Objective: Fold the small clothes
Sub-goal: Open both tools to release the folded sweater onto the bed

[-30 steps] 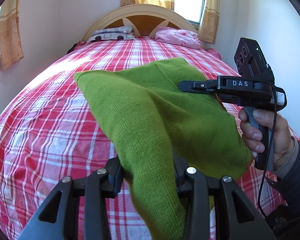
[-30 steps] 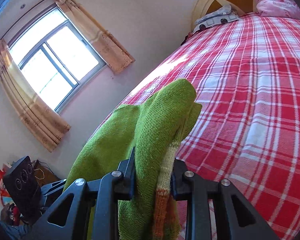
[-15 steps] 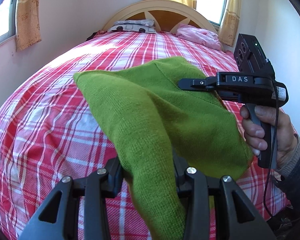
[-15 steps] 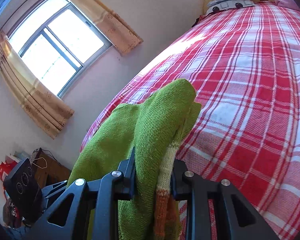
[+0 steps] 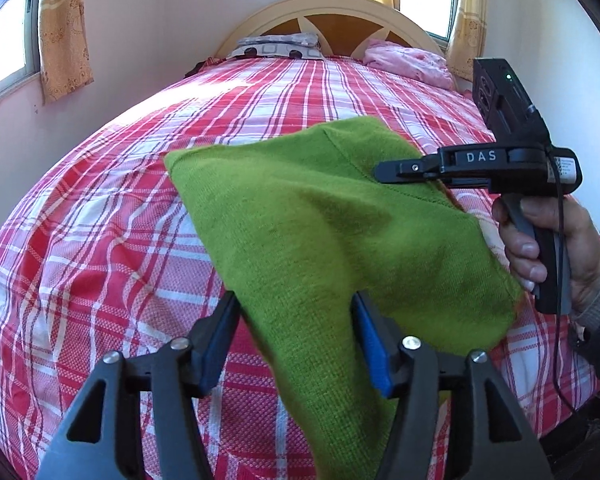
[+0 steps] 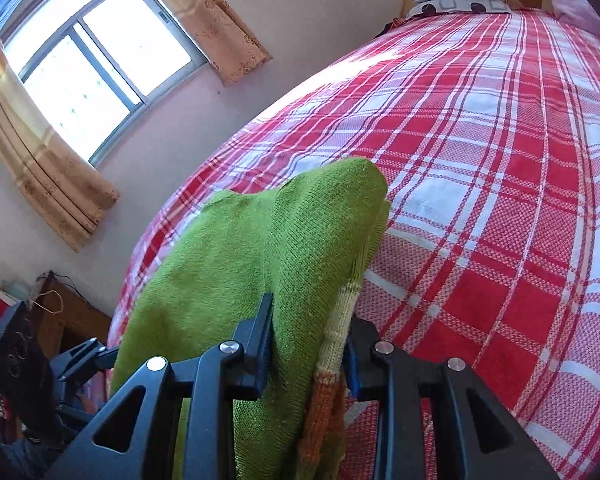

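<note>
We are holding a green knitted garment (image 5: pixel 324 216) stretched in the air above a red-and-white plaid bed (image 5: pixel 100 248), 2 grippers pinching it. Our left gripper (image 5: pixel 296 320) is closing on 1 bunched end; our right gripper (image 6: pixel 310 340) is clamping another end, where pale yellow and orange stripes are showing. The checked spread is lying open all the way to the headboard (image 5: pixel 332 12) — pillows (image 5: pixel 278 46) and a pink bundle (image 5: pixel 410 62) are sitting only at that far edge. The garment's lower hem is running out of frame.
</note>
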A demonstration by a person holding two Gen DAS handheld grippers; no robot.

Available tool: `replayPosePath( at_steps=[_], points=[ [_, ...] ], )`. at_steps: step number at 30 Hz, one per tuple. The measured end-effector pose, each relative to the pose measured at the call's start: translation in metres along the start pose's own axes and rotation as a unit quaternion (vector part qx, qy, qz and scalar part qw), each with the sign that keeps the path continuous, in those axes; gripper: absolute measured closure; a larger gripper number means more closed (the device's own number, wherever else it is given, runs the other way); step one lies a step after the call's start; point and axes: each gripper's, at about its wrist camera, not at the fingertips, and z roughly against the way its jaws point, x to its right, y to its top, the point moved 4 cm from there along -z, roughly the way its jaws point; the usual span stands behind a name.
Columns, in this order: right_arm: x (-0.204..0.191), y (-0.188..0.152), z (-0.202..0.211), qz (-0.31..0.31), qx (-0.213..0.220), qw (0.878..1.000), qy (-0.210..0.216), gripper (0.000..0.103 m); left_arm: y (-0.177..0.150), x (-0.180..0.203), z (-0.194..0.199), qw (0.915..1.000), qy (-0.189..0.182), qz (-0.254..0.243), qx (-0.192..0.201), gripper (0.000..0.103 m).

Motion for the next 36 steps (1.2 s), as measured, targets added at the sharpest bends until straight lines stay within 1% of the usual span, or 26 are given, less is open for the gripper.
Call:
replayPosePath(
  at_steps=[3, 5, 6, 7, 8, 10, 12, 14, 15, 16, 17, 20, 25, 30, 34, 36],
  points=[
    [0.008, -0.001, -0.007, -0.003, -0.012, 1.0, -0.012, 0.07, -0.004, -0.003, -0.001, 0.9999, 0.009, -0.004, -0.009, 0.037],
    [0.01, -0.002, -0.002, -0.011, -0.006, 1.0, -0.011, 0.068, -0.006, -0.005, 0.005, 0.9999, 0.012, 0.0, -0.007, 0.034],
    [0.01, -0.002, 0.004, -0.01, 0.002, 1.0, -0.021, 0.065, -0.006, -0.004, 0.008, 0.9999, 0.012, -0.003, -0.005, 0.034],
    [0.009, -0.002, 0.01, -0.005, 0.009, 0.999, -0.037, 0.063, -0.006, -0.003, 0.013, 0.9999, 0.015, -0.007, -0.002, 0.034],
    [0.007, -0.003, 0.019, 0.001, 0.018, 0.998, -0.053, 0.063, -0.005, -0.003, 0.017, 0.9998, 0.02, -0.01, 0.002, 0.031],
    [0.001, -0.005, 0.037, 0.008, 0.036, 0.997, -0.069, 0.063, -0.001, -0.004, 0.028, 0.9996, 0.022, -0.005, 0.015, 0.024],
    [-0.008, -0.009, 0.06, 0.015, 0.057, 0.994, -0.09, 0.062, 0.004, -0.006, 0.037, 0.9991, 0.028, 0.006, 0.03, 0.009],
    [-0.023, -0.019, 0.085, 0.029, 0.081, 0.989, -0.117, 0.051, 0.01, -0.008, 0.046, 0.9977, 0.04, 0.016, 0.053, 0.003],
    [-0.032, -0.026, 0.098, 0.037, 0.096, 0.987, -0.127, 0.044, 0.013, -0.008, 0.052, 0.9967, 0.044, 0.021, 0.065, 0.003],
    [-0.04, -0.031, 0.106, 0.044, 0.105, 0.985, -0.132, 0.041, 0.016, -0.007, 0.056, 0.9958, 0.049, 0.022, 0.074, 0.003],
    [-0.051, -0.039, 0.118, 0.057, 0.118, 0.982, -0.137, 0.04, 0.018, -0.006, 0.061, 0.995, 0.052, 0.022, 0.082, 0.002],
    [-0.076, -0.058, 0.137, 0.085, 0.135, 0.976, -0.149, 0.04, 0.024, -0.004, 0.076, 0.9926, 0.049, 0.027, 0.108, 0.002],
    [-0.105, -0.078, 0.156, 0.11, 0.151, 0.97, -0.154, 0.04, 0.031, -0.002, 0.095, 0.9889, 0.044, 0.032, 0.138, 0.002],
    [-0.117, -0.084, 0.165, 0.12, 0.164, 0.967, -0.157, 0.04, 0.036, 0.0, 0.103, 0.987, 0.044, 0.031, 0.151, 0.0],
    [-0.127, -0.086, 0.179, 0.126, 0.189, 0.961, -0.159, 0.04, 0.035, 0.0, 0.107, 0.9859, 0.044, 0.032, 0.158, 0.0],
    [-0.129, -0.086, 0.183, 0.131, 0.194, 0.959, -0.162, 0.04, 0.036, 0.0, 0.108, 0.9857, 0.044, 0.033, 0.159, 0.0]
  ],
)
